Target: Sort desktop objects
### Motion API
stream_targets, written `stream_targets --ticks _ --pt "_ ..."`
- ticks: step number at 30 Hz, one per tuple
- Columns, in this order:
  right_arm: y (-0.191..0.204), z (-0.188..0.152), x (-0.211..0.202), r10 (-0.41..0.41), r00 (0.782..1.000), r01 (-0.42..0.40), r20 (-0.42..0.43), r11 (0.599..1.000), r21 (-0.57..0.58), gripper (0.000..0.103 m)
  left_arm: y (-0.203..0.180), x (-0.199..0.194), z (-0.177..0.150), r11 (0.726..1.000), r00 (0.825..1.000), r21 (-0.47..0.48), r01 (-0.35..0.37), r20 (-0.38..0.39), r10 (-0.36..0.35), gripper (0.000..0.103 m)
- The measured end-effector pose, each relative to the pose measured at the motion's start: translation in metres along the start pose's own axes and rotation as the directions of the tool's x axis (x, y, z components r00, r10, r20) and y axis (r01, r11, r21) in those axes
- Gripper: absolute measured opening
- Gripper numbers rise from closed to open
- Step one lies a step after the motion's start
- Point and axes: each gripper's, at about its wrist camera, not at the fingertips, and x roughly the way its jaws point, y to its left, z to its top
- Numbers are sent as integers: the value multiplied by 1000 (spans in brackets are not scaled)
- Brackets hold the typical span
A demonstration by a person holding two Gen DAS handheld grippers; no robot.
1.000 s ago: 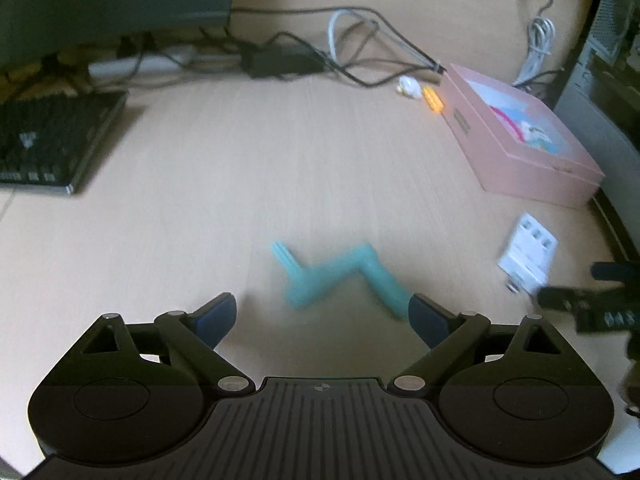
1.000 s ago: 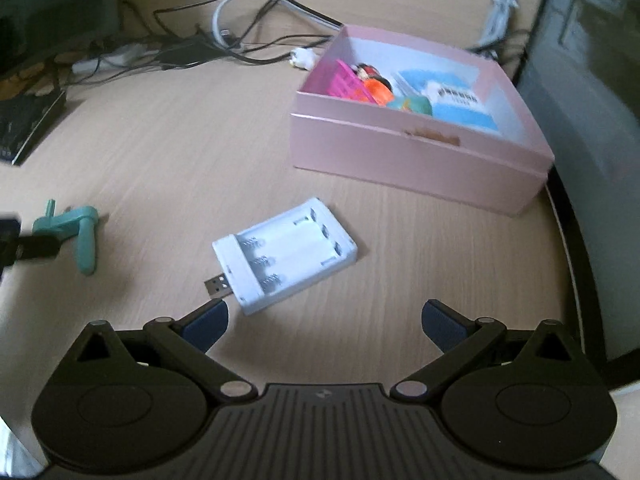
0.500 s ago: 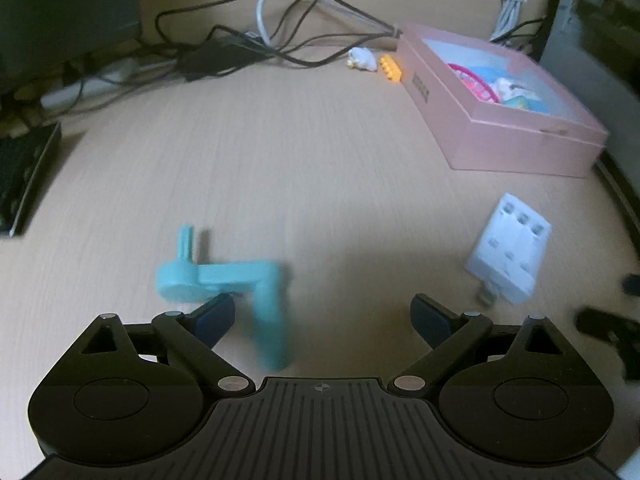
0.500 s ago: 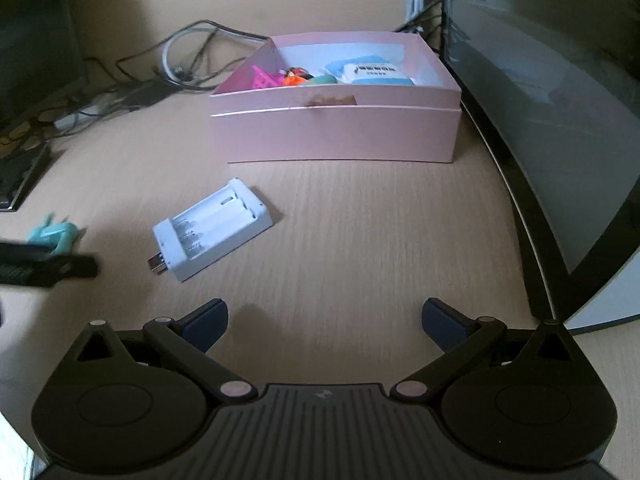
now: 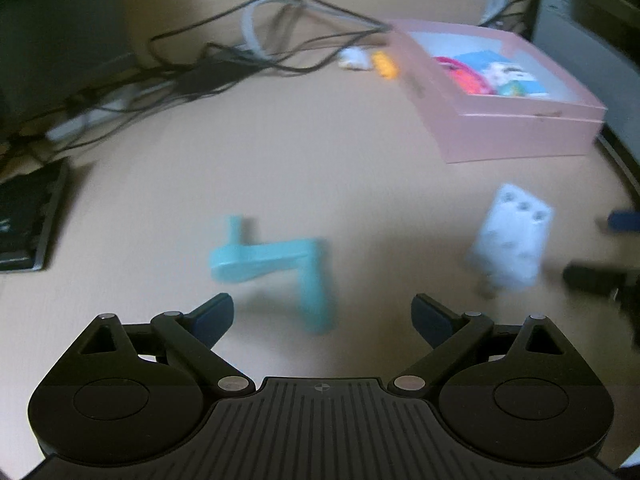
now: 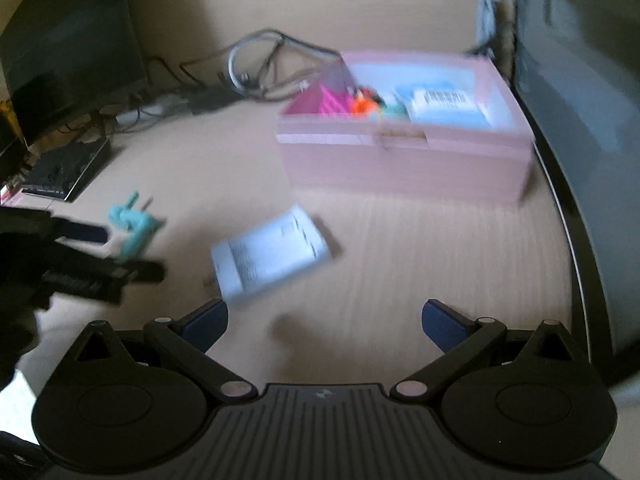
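Hovering over beige wood-grain worktop (image 5: 300, 160): left tongs (image 5: 322, 316) and right tongs (image 6: 324, 316) both spread, empty; cables (image 5: 224, 60), pink box (image 6: 404, 160) behind.

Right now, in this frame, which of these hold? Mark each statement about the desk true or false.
1. The left hand-held gripper grips the teal plastic crank. False: open, crank lies free on the desk.
2. The white battery charger lies outside the pink cardboard box. True.
3. The pink box is empty. False: colourful items inside.
4. The right hand-held gripper is open and holds nothing. True.
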Motion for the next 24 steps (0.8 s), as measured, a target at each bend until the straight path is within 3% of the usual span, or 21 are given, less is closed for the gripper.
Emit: stream_targets --ticks 5,8,10,12,17,19,24 --pt "19 21 21 8 1000 -8 24 1000 -24 103 46 -6 -3 998 997 5 -57 47 57 99" --pt "30 29 40 11 1000 -11 9 1000 -14 103 75 -5 -6 997 997 -62 -54 50 57 99" --pt "34 33 50 17 999 -17 -28 999 28 103 88 -5 -6 993 999 -112 37 32 -34 99" --pt "34 31 51 59 996 -51 -60 991 126 103 92 -10 -7 987 991 -92 131 49 -126 99" --pt "61 10 32 88 993 -71 -83 980 187 103 82 -2 4 967 968 -51 248 46 -246 100" --pt "72 0 20 52 995 -35 -89 982 184 103 75 6 11 957 957 -35 289 44 -288 100" --pt "89 -20 -5 -137 985 153 -101 973 174 103 46 26 28 920 920 60 387 42 -390 100"
